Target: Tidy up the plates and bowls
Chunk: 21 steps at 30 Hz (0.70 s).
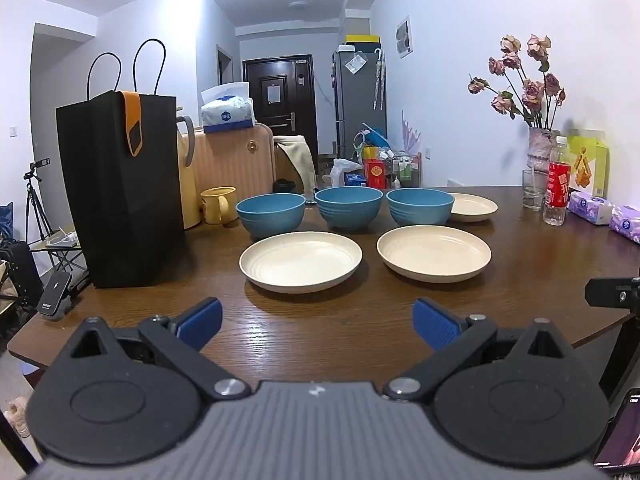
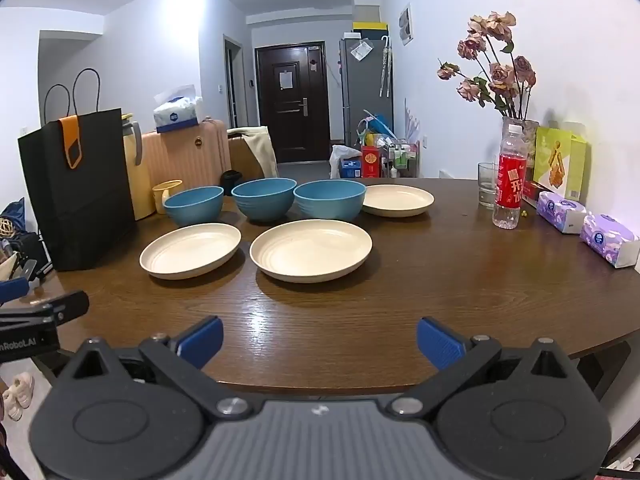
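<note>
Three blue bowls and three cream plates laid out on a dark wooden table (image 1: 360,340), both grippers spread wide and empty.

Taking the black paper bag (image 1: 120,196) as the mark: just right of it stands the left bowl (image 1: 271,215), then the middle bowl (image 1: 349,206) and the right bowl (image 1: 420,206) in a row, with the far plate (image 1: 474,207) beyond. Nearer the camera lie the left plate (image 1: 300,266) and the right plate (image 1: 434,258). The left gripper (image 1: 318,322) and right gripper (image 2: 320,342) hover over the near edge, holding nothing.

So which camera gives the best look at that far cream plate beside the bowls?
The right wrist view: the far cream plate shows almost whole. In the left wrist view the plate is partly hidden behind the rightmost blue bowl.
</note>
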Each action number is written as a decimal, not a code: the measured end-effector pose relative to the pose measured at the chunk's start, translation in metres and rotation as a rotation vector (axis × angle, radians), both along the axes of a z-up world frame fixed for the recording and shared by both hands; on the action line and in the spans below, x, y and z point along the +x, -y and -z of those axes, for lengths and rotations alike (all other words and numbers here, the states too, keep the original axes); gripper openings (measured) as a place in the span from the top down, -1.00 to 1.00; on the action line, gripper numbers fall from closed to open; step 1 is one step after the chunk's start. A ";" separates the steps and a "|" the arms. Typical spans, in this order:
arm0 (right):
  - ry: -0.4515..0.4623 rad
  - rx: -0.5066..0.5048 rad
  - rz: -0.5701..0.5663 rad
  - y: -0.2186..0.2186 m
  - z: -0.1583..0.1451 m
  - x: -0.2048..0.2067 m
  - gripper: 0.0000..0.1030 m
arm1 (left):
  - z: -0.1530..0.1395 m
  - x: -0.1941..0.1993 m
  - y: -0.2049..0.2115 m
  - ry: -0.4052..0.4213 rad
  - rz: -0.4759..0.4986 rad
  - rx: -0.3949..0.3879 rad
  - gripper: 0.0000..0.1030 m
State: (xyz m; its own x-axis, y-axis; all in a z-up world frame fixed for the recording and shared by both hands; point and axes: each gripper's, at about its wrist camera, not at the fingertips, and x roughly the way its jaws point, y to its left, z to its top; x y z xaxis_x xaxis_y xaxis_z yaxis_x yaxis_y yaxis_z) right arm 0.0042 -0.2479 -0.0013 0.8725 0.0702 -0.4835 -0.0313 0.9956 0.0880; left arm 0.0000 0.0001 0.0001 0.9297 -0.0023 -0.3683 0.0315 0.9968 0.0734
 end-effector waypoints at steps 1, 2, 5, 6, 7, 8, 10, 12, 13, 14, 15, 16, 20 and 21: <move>0.003 -0.002 0.000 0.000 0.000 0.000 -1.00 | 0.000 0.000 0.000 -0.001 0.000 -0.001 -1.00; 0.003 -0.003 0.001 0.000 0.000 0.000 -1.00 | 0.000 0.000 0.000 -0.002 0.000 -0.001 -1.00; 0.002 -0.003 0.000 0.000 0.000 0.000 -1.00 | 0.000 0.000 0.000 -0.002 0.000 -0.002 -1.00; 0.001 -0.004 0.000 0.001 0.000 0.000 -1.00 | 0.000 0.000 0.000 -0.003 0.000 -0.002 -1.00; 0.001 -0.004 0.000 0.001 0.001 0.000 -1.00 | 0.000 0.000 0.000 -0.003 0.000 -0.002 -1.00; 0.001 -0.005 0.000 0.001 0.001 0.000 -1.00 | 0.000 0.000 0.000 -0.003 0.000 -0.002 -1.00; 0.005 -0.006 0.000 0.000 0.001 -0.001 -1.00 | 0.000 0.000 0.000 -0.003 0.000 -0.002 -1.00; 0.003 -0.006 -0.001 0.001 0.002 0.000 -1.00 | 0.000 0.000 0.000 -0.003 0.000 -0.003 -1.00; 0.001 -0.006 -0.001 0.001 0.003 0.000 -1.00 | 0.000 0.000 0.000 -0.003 0.000 -0.003 -1.00; 0.000 -0.006 0.000 0.001 0.003 0.000 -1.00 | 0.000 0.000 0.000 -0.003 -0.001 -0.002 -1.00; 0.001 -0.005 0.001 0.001 0.002 0.000 -1.00 | 0.000 0.000 0.000 -0.003 -0.001 -0.002 -1.00; 0.001 -0.005 0.001 0.001 0.002 0.000 -1.00 | 0.000 0.000 0.000 -0.003 -0.001 -0.002 -1.00; 0.000 -0.004 0.001 0.001 0.001 -0.001 -1.00 | 0.000 0.000 0.000 -0.003 0.000 -0.003 -1.00; 0.000 -0.004 0.001 0.001 0.001 -0.001 -1.00 | 0.000 0.000 0.000 -0.003 0.000 -0.003 -1.00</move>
State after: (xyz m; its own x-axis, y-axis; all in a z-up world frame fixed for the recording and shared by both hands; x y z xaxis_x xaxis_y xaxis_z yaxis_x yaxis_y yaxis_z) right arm 0.0035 -0.2487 -0.0022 0.8728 0.0676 -0.4834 -0.0308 0.9960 0.0836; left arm 0.0001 0.0002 0.0002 0.9285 -0.0029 -0.3712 0.0314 0.9970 0.0707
